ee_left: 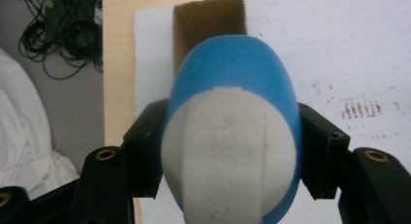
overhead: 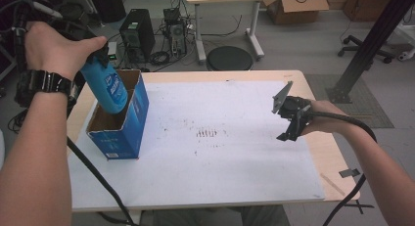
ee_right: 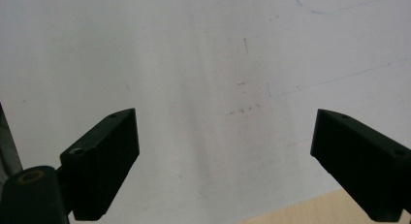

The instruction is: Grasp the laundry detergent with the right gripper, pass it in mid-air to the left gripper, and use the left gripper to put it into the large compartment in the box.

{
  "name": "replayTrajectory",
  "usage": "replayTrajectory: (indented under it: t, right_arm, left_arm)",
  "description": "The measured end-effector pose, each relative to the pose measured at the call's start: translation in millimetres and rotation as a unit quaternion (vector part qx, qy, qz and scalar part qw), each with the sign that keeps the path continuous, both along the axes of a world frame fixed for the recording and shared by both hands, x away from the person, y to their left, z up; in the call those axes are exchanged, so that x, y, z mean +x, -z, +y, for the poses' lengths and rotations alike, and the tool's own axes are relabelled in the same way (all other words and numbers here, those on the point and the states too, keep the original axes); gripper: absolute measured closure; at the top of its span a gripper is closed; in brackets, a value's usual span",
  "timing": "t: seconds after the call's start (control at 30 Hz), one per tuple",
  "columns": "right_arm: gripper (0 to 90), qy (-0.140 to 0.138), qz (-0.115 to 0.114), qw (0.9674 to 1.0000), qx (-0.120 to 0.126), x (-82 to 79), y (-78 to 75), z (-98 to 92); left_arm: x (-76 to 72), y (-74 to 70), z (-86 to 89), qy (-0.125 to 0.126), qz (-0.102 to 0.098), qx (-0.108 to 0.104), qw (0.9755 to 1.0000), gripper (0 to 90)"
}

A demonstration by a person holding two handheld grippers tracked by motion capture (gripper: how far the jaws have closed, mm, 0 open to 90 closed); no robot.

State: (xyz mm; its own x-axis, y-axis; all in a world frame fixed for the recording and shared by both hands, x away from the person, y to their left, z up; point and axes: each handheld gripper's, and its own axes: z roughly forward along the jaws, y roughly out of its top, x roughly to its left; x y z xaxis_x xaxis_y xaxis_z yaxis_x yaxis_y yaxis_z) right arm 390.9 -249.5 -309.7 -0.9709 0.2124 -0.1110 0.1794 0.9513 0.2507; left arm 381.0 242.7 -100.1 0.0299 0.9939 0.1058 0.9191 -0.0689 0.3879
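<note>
Blue bottle over the open box, left side of the table

The left gripper pinches the blue bottle, tilted, its lower end dipping into the blue cardboard box. Well to the right of the box, the right gripper hangs over the white sheet, jaws spread wide, nothing between them.

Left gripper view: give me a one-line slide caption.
Left gripper clamps a blue bottle with a white cap above the open cardboard box on the white sheet.
</note>
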Motion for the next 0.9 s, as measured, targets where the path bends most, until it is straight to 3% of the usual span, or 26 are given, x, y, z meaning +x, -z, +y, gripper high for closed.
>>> replayTrajectory:
  t: [0.3, 0.57, 0.87, 0.9]
  right_arm:
    - [10.1, 0.001, 0.004, 1.0000, 0.000, -0.1, 2.6, -4.3]
    - [10.0, 0.002, 0.009, 0.9999, -0.007, -0.6, 7.8, -6.6]
    - [10.0, 0.003, 0.011, 0.9999, -0.006, -0.7, 10.2, -8.1]
    - [9.9, 0.003, 0.012, 0.9999, -0.006, -0.8, 11.1, -7.8]
  left_arm:
    - [4.4, 26.5, 9.7, -0.013, 0.008, 0.004, 0.9999, 38.3]
    - [12.1, 67.8, 16.4, -0.013, 0.028, 0.005, 0.9995, 38.3]
    - [15.9, 104.6, 22.4, -0.014, 0.045, 0.006, 0.9989, 38.3]
    - [16.6, 114.2, 24.0, -0.013, 0.051, 0.003, 0.9986, 38.3]
